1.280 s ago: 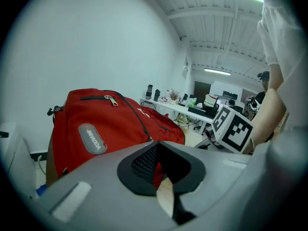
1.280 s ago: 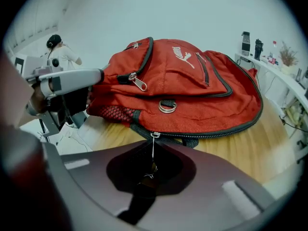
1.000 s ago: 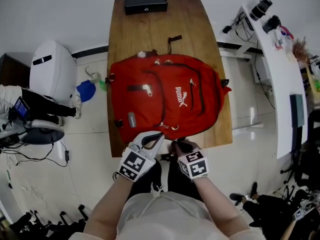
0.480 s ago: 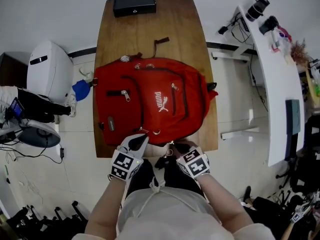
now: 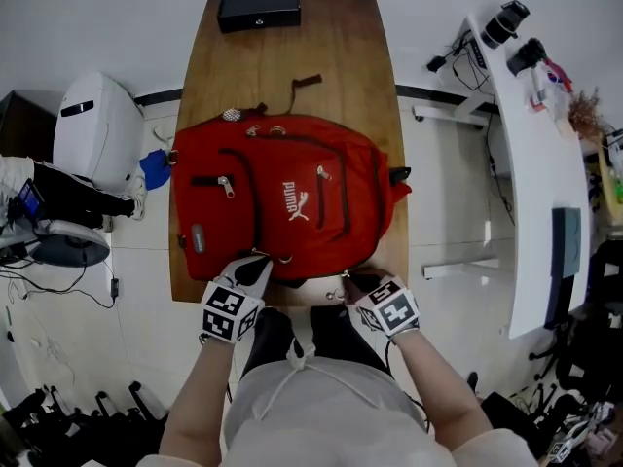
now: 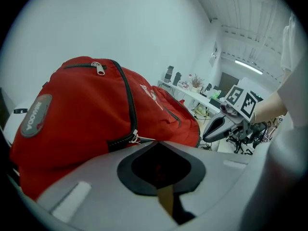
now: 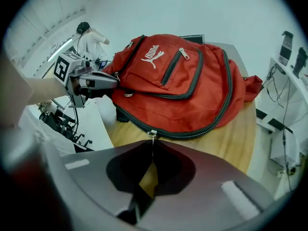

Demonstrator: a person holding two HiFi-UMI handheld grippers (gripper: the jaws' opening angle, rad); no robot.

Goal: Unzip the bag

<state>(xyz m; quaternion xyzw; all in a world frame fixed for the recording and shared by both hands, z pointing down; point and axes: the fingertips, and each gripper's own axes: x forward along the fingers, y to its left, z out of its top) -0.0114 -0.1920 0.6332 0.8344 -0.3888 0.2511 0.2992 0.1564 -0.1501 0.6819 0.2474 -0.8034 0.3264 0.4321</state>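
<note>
Bag (image 5: 292, 193): red backpack, lying flat across the near half of a wooden surface (image 5: 331, 56), front pockets up, white logo showing, main zip closed along the near edge

Left gripper (image 5: 259, 264): at the bag's near-left edge; fingers (image 6: 96, 182) closed together on the red fabric just beside a small white pull at the zip end

Right gripper (image 5: 348, 280): at the bag's near edge, right of the left gripper and apart from it; fingers (image 7: 211, 172) closed on the zip pull (image 7: 152, 134), whose thin tab runs down between them from the slider on the black zip track

Black box (image 5: 259, 6): far end of the surface, well apart from the bag
</note>
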